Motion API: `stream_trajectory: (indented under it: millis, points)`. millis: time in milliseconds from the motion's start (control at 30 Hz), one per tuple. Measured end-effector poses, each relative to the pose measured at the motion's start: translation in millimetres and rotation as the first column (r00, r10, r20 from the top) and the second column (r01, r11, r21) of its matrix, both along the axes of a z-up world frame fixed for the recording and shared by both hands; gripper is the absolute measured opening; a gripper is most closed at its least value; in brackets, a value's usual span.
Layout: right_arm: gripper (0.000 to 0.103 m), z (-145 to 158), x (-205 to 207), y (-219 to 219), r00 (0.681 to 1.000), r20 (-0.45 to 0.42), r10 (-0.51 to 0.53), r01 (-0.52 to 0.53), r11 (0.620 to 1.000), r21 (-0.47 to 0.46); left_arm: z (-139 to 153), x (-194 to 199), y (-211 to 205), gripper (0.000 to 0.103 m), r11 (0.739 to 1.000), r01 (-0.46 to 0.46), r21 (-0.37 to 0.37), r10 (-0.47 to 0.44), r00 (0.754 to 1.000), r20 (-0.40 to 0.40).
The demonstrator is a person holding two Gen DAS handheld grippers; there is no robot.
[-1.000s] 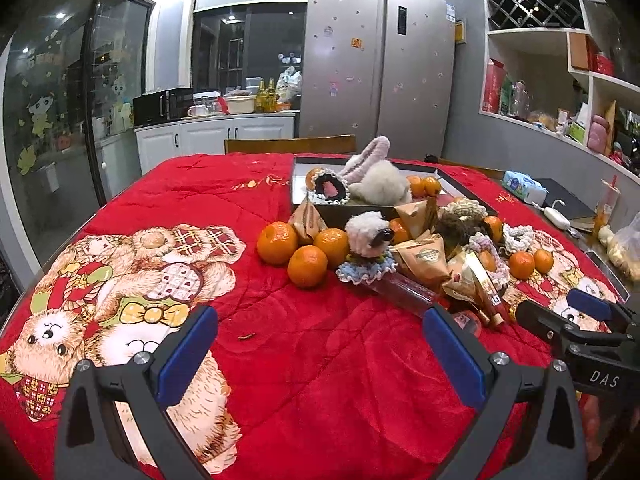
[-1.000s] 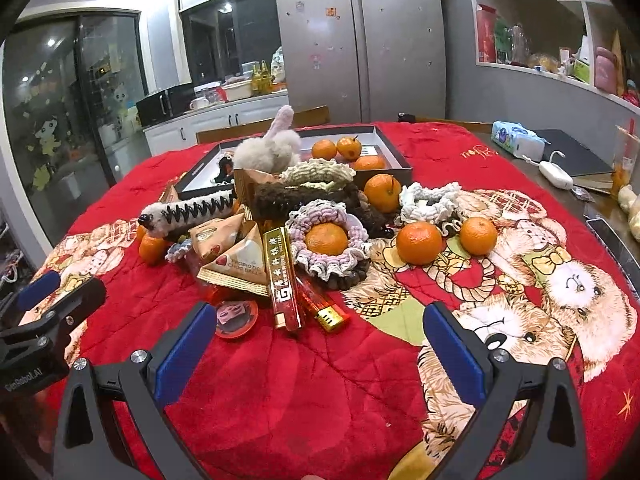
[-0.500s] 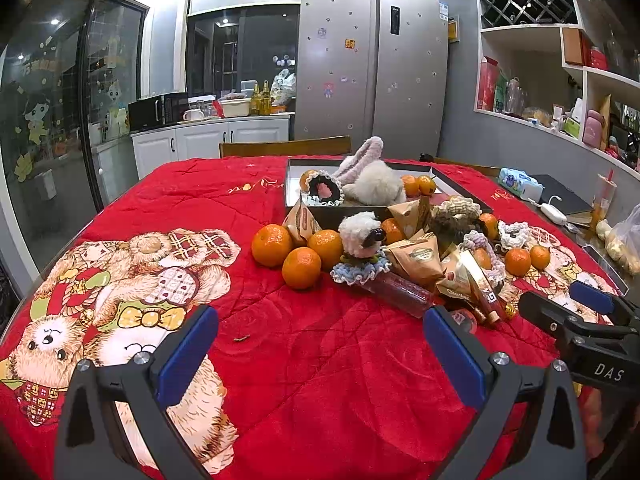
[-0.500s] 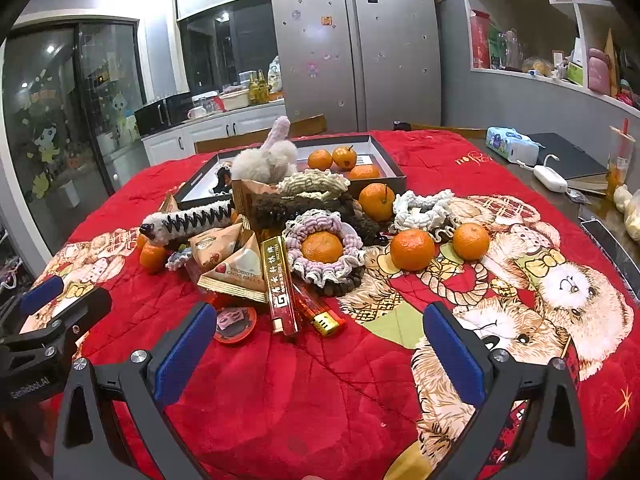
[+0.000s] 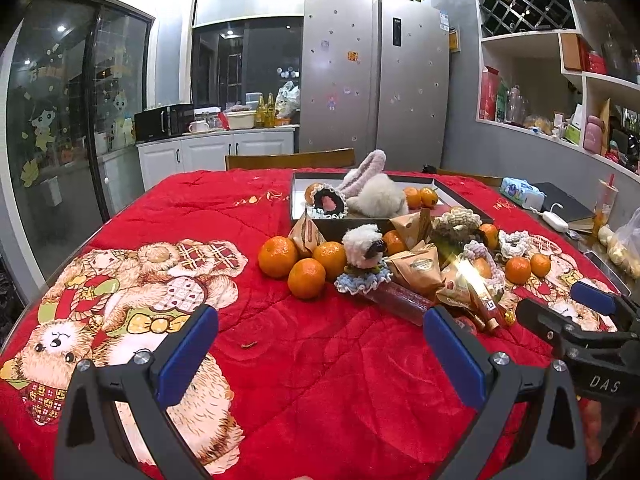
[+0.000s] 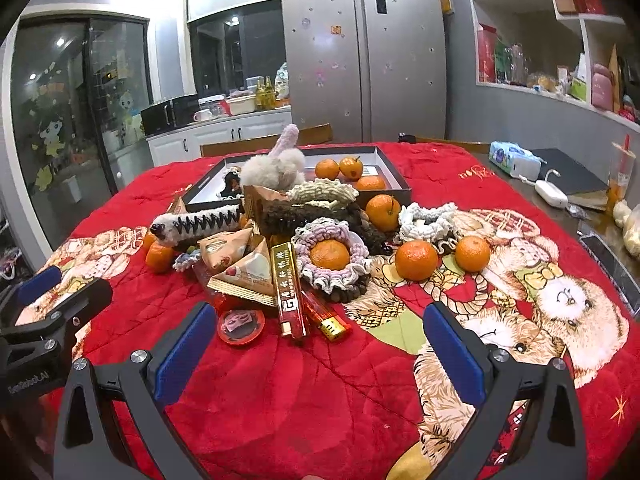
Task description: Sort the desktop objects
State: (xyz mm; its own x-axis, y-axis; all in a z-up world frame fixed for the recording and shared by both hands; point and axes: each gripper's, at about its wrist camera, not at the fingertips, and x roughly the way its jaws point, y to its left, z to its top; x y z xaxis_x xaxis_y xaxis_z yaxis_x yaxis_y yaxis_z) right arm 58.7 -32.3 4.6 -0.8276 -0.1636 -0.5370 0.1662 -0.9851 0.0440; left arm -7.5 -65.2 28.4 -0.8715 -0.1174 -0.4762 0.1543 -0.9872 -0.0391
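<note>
A heap of loose items lies mid-table on the red cloth: oranges, a woolly sheep toy, brown snack packets, crocheted scrunchies, a gold-lettered red box and a round red tin. Behind the heap stands a dark tray holding a fluffy rabbit toy and oranges. My left gripper is open, short of the three oranges. My right gripper is open too, just in front of the red box and the tin. Neither holds anything.
A wooden chair stands at the far table edge. At the right lie a tissue pack, a white charger, a dark book and a drink cup. Bare red cloth spreads at the left.
Both grippers have drawn back and risen a little, so the heap looks slightly farther. Both stay open and no object has moved.
</note>
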Motion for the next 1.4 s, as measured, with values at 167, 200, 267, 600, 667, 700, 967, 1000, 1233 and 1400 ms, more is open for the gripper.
stream_trajectory:
  millis: [167,200,267,600,667,700,967,1000,1233,1400]
  points:
    - [0.103,1,3,-7,1.0,-0.017,0.018,-0.017,0.999,0.031,1,2,-3,0.103,1.0,-0.023,0.001,0.023,1.0,-0.008]
    - [0.103,2,3,-7,1.0,-0.02,0.02,-0.019,0.999,0.035,1,2,-4,0.103,1.0,-0.031,0.002,0.031,0.999,-0.012]
    - [0.103,2,4,-8,0.999,-0.023,0.022,-0.021,0.999,0.035,2,4,-6,0.103,0.999,-0.05,0.003,0.05,0.999,-0.018]
    - [0.103,3,5,-7,0.999,-0.03,0.022,-0.021,0.999,0.035,2,6,-11,0.103,0.997,-0.082,0.015,0.082,0.996,-0.021]
    - [0.103,3,5,-8,0.999,-0.031,0.024,-0.023,0.999,0.037,2,5,-10,0.103,0.997,-0.08,0.011,0.08,0.997,-0.021]
    - [0.103,3,5,-8,0.999,-0.03,0.023,-0.022,0.999,0.037,1,5,-10,0.103,0.997,-0.08,0.011,0.08,0.997,-0.02]
    - [0.103,2,5,-9,0.999,-0.03,0.024,-0.022,0.999,0.036,1,6,-11,0.103,0.997,-0.079,0.015,0.08,0.997,-0.022]
    - [0.103,2,5,-9,0.999,-0.03,0.024,-0.023,0.999,0.037,1,5,-10,0.103,0.997,-0.077,0.015,0.078,0.997,-0.021]
    - [0.103,2,4,-6,0.999,-0.025,0.024,-0.023,0.999,0.025,1,5,-10,0.103,0.997,-0.078,0.011,0.079,0.997,-0.019]
    - [0.103,2,5,-7,0.999,-0.023,0.03,-0.03,0.999,0.025,1,5,-10,0.103,0.997,-0.077,0.01,0.077,0.997,-0.018]
